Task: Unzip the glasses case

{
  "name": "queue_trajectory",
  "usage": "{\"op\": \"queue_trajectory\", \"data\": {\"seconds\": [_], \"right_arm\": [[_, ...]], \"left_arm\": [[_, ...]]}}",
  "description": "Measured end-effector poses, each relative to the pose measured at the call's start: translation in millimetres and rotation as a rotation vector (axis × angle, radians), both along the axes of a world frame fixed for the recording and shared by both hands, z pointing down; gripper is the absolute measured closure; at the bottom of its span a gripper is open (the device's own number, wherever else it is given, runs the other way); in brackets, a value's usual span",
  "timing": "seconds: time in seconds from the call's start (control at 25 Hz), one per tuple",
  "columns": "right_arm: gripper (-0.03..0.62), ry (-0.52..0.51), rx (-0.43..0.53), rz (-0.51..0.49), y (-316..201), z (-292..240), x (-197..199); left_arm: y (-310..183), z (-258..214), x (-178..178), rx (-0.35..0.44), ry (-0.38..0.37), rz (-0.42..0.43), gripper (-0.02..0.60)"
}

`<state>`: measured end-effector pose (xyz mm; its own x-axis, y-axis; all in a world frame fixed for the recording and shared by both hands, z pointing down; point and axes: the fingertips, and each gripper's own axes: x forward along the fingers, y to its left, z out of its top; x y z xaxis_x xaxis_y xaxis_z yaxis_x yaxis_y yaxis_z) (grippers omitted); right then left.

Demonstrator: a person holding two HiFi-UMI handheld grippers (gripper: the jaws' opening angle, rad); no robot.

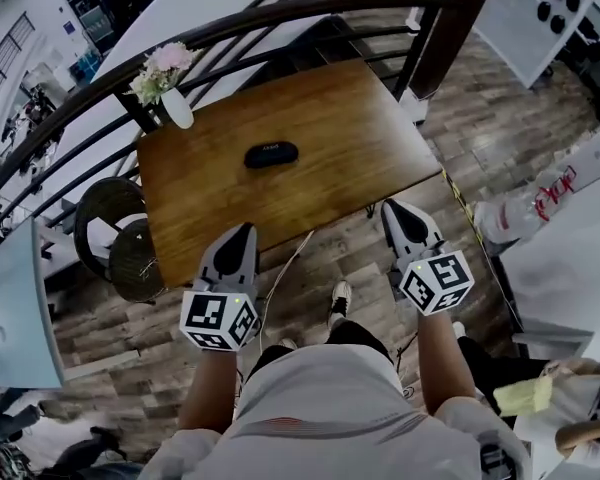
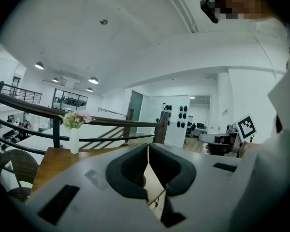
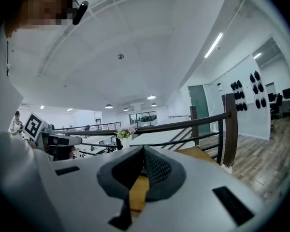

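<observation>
**Jaw state.** We hold both grippers with the jaws together and nothing between them. In the left gripper view, the dark pads of the left gripper [image 2: 148,153] meet along a thin seam. In the right gripper view, the right gripper [image 3: 143,154] shows the same closed, empty condition.

**Position.** In the head view, both grippers point toward the wooden table [image 1: 310,203], with their tips at about its near edge. Each carries its marker cube nearest the person.

**Task object.** The glasses case [image 1: 271,155] is a dark oval lying flat on the table, around the middle of the top. It is well apart from both grippers and neither touches it. A white vase of flowers [image 1: 175,103] stands at the far left corner, beside the dark railing [image 1: 280,18]. A round wicker chair [image 1: 120,233] sits off the table's left side.

**Progress.** We judge the task not yet begun. The case appears closed, though the zip itself is too small to make out. What is left, in our judgement:

1. Reach the case.
2. Steady it with one gripper.
3. Find the zip puller with the other gripper.
4. Draw the puller round the case.

**Markings.** A faint pale mark on the case lid is too small to read. Red writing on a white object [image 1: 555,183] at the right is illegible. The cubes bear black-and-white square patterns only.
</observation>
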<state>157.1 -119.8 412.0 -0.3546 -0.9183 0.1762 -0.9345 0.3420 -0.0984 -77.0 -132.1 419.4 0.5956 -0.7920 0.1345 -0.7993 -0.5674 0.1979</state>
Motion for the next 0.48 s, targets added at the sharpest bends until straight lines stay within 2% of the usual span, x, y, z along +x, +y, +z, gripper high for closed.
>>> {"op": "queue_trajectory", "data": {"seconds": [0.28, 0.48], "right_arm": [[0.543, -0.007, -0.014, -0.051, -66.5, 5.7, 59.4], [0.543, -0.011, -0.041, -0.085, -95.5, 21.5, 71.5]], "left_arm": [[-57.8, -4.3, 56.6, 0.006, -0.032, -0.056, 0.561], [-77.1, 3.6, 64.7, -0.017, -0.039, -0.093, 0.561]]}}
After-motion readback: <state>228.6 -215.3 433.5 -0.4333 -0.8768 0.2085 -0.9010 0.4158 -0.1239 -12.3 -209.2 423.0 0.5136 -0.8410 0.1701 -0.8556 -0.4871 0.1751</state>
